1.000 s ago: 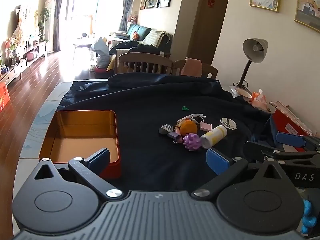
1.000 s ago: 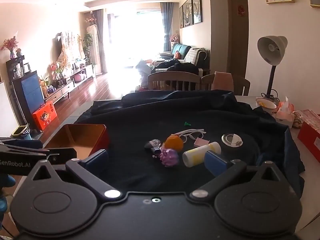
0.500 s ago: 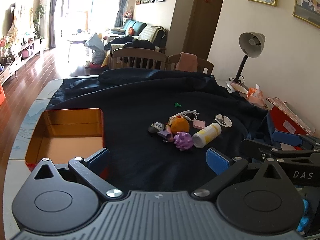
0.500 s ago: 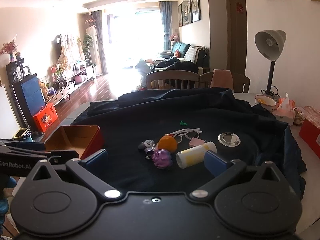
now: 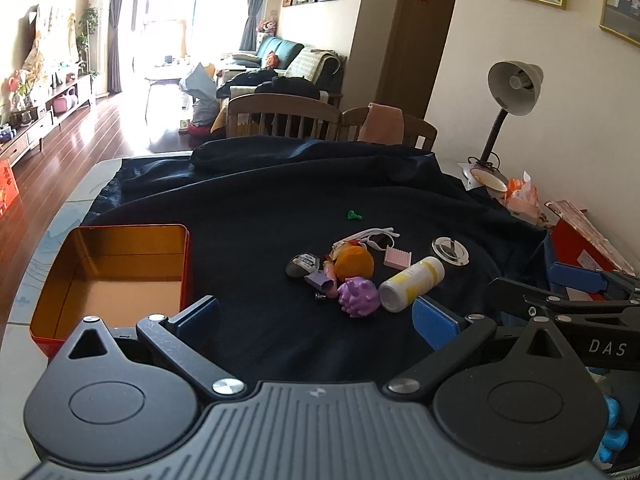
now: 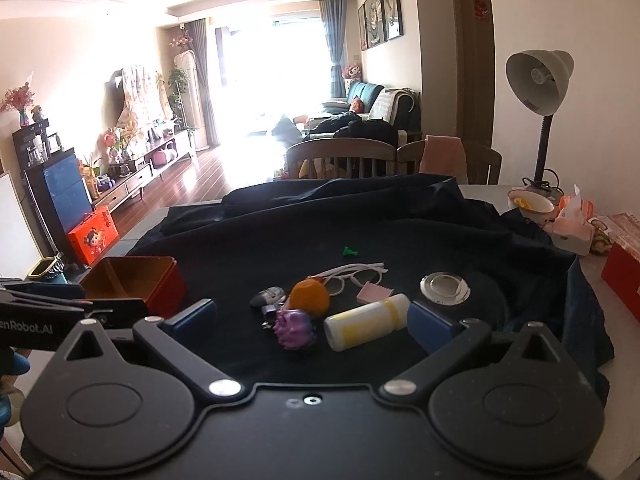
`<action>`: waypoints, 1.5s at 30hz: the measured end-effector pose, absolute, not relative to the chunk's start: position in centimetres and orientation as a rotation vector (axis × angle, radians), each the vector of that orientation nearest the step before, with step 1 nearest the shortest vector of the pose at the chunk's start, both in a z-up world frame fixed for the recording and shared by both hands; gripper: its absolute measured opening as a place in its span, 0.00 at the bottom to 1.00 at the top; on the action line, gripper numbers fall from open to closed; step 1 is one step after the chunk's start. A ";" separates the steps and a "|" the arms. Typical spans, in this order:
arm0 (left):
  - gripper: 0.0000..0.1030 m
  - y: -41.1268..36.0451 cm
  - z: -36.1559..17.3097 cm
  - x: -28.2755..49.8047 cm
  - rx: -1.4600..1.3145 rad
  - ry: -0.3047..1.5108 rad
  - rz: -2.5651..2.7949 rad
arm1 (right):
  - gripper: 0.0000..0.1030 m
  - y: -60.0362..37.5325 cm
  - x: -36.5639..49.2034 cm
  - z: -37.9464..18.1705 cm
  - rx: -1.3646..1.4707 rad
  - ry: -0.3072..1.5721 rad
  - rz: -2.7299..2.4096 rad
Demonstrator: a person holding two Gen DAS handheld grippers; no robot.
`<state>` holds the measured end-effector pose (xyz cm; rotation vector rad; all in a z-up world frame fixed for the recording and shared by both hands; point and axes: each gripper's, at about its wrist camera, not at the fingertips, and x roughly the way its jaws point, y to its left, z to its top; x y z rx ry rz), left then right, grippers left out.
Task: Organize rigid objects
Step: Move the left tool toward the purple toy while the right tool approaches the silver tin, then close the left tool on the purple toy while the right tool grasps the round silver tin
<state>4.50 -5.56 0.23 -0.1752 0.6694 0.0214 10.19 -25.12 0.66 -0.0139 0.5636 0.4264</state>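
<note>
Surface: dark navy cloth (image 5: 280,208) spread over a table, with a bright living room beyond it.
Cluster: small rigid objects lie grouped right of centre on the cloth, well apart from the tin.
Bottle: white and yellow bottle (image 5: 412,283) lies on its side at the near right of the cluster, touching the purple knobbly toy (image 5: 359,295).
Orange ball: orange ball (image 5: 354,263) sits just behind the purple toy, with a grey oval piece (image 5: 302,265) to its left and a small lilac piece (image 5: 319,279) between them.
Far pieces: pink ridged block (image 5: 397,257) and white glasses (image 5: 374,236) lie behind the ball; a round silver disc (image 5: 451,249) is to the right; a small green piece (image 5: 354,214) sits alone, farther back.
Tin: open orange tin (image 5: 120,240) with red outer walls stands at the near left, nothing visible inside.
Left gripper: left gripper (image 5: 316,316) hovers over the near cloth, blue pads spread wide, holding nothing.
Right gripper: right gripper (image 6: 310,318) likewise spread wide and empty, the bottle and purple toy lying between its fingertips in the right wrist view.
Change: compared with a second ago, both views have come nearer the cluster, which sits lower and larger in frame; no object has shifted on the cloth.
Edge: desk lamp (image 5: 512,96) stands at the far right by the wall.
</note>
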 end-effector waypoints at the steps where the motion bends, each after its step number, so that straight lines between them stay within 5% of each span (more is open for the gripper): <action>1: 1.00 -5.7 0.1 4.7 -0.176 0.674 0.022 | 0.98 -25.3 10.4 0.5 -0.015 0.567 0.428; 21: 1.00 -9.3 -1.4 11.2 -0.087 0.683 0.031 | 0.95 -30.8 18.4 -2.6 -0.036 0.606 0.331; 45: 0.99 -10.9 -9.2 21.9 -0.087 0.936 0.117 | 0.92 -31.1 33.4 -10.3 -0.132 0.764 0.287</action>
